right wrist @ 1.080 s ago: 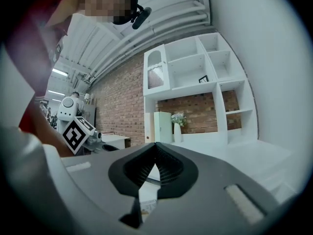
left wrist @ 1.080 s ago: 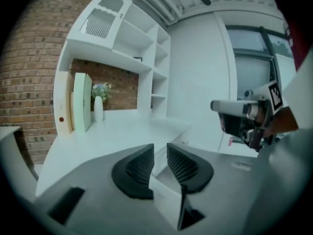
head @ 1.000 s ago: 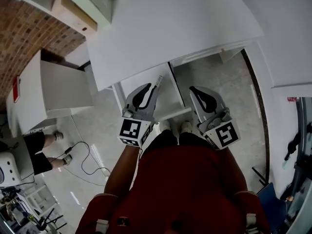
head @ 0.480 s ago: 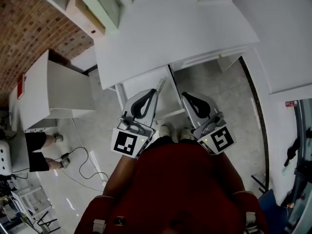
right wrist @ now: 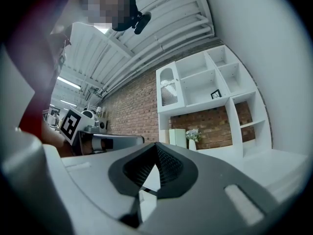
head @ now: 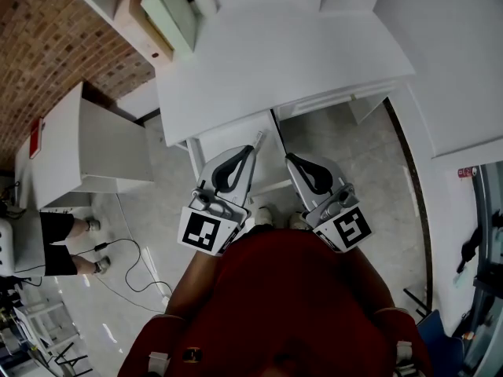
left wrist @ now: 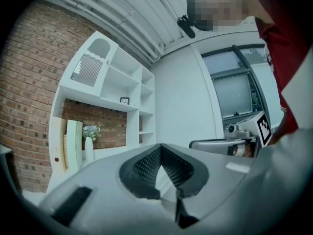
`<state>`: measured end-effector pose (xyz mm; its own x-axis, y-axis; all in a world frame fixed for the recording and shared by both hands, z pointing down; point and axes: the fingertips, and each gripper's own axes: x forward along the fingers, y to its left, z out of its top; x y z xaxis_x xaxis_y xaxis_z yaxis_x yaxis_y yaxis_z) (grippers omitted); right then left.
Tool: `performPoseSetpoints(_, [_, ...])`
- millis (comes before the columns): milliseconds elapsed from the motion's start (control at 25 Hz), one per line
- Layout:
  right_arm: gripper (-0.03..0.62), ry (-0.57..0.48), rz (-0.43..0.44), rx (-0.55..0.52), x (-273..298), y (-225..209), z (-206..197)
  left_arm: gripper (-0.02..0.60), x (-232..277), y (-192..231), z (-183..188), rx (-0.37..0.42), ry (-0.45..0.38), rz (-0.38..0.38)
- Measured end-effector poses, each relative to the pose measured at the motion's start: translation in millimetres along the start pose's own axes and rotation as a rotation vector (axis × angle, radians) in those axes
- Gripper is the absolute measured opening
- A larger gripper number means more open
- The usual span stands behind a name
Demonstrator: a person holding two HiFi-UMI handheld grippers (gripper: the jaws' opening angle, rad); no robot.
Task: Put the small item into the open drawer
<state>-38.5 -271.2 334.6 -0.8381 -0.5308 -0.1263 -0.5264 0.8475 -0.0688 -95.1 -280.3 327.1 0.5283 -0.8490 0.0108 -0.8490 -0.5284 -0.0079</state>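
In the head view, a brick wall [head: 55, 45] fills the upper left of the frame and a white cabinet [head: 86, 151] stands below it. At the top centre is a white desk [head: 275, 45], with a pale green box [head: 174, 10] at its upper left corner. Below the desk edge, in the middle of the frame, the drawer [head: 228, 132] is pulled out, white inside. The small item I cannot make out in any view.

The left gripper [head: 248, 149] lies over the lower part of the drawer and points up in the frame. In its own view the left gripper [left wrist: 159, 148] is clenched: the tips meet, with nothing between them. Just to the right, the right gripper [head: 292, 162] is over the floor beside the drawer. The right gripper [right wrist: 155, 146] is clenched too, and empty.
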Motion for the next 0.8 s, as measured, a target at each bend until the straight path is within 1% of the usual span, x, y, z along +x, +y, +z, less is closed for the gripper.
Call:
performPoseSetpoints(160, [0.011, -0.003, -0.002, 0.006, -3.4, -2.2, 0.9, 0.002, 3.8, -1.4, -2.9, -0.015, -0.008, 0.007])
performPoseSetpoints(360, [0.011, -0.008, -0.027, 0.001, -5.2, -8.2, 1.4, 0.002, 7.7, -4.9, -3.5, -0.009, 0.007, -0.017])
performPoseSetpoints(480, [0.011, 0.001, -0.028, 0.001, -7.3, -9.1, -1.7, 0.002, 7.5, -4.0, -6.0, -0.013, 0.007, -0.001])
performPoseSetpoints(800, [0.011, 0.018, -0.013, 0.002, -5.8, -10.4, -6.7, 0.002, 8.0, 1.5, -11.0, -0.007, 0.026, 0.008])
